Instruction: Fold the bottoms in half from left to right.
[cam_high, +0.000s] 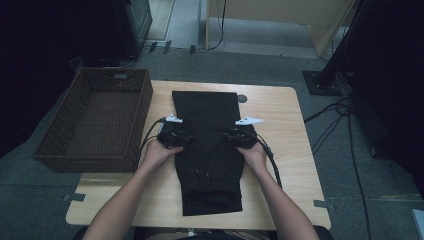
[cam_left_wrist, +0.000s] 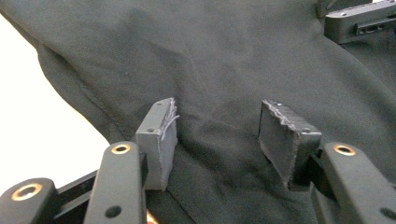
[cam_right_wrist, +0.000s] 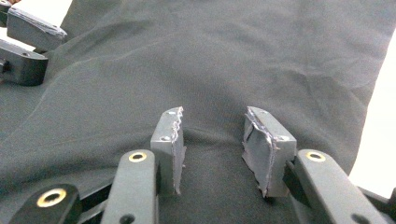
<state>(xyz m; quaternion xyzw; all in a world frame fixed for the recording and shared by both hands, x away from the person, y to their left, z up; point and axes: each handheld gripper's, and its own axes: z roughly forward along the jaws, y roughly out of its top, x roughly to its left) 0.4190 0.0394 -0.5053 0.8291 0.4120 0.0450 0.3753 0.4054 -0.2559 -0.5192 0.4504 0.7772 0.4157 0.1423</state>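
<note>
A black folded garment (cam_high: 207, 150), long and narrow, lies down the middle of the wooden table (cam_high: 280, 125). My left gripper (cam_high: 186, 139) rests on its left edge and my right gripper (cam_high: 228, 136) on its right side, facing each other across the cloth. In the left gripper view the left gripper (cam_left_wrist: 217, 135) has its jaws apart, with the dark fabric (cam_left_wrist: 210, 56) lying between the grey pads (cam_left_wrist: 159, 140). The right gripper (cam_right_wrist: 212, 140) stands the same way, jaws narrower, a low ridge of fabric (cam_right_wrist: 224, 56) between its pads (cam_right_wrist: 268, 149). Neither pair pinches the cloth.
A brown wicker basket (cam_high: 95, 125) stands at the table's left edge. Bare tabletop (cam_left_wrist: 37, 121) lies left of the garment and a strip (cam_right_wrist: 378, 140) right of it. Cables trail from both grippers. A stand base and wires sit on the floor at right (cam_high: 325, 82).
</note>
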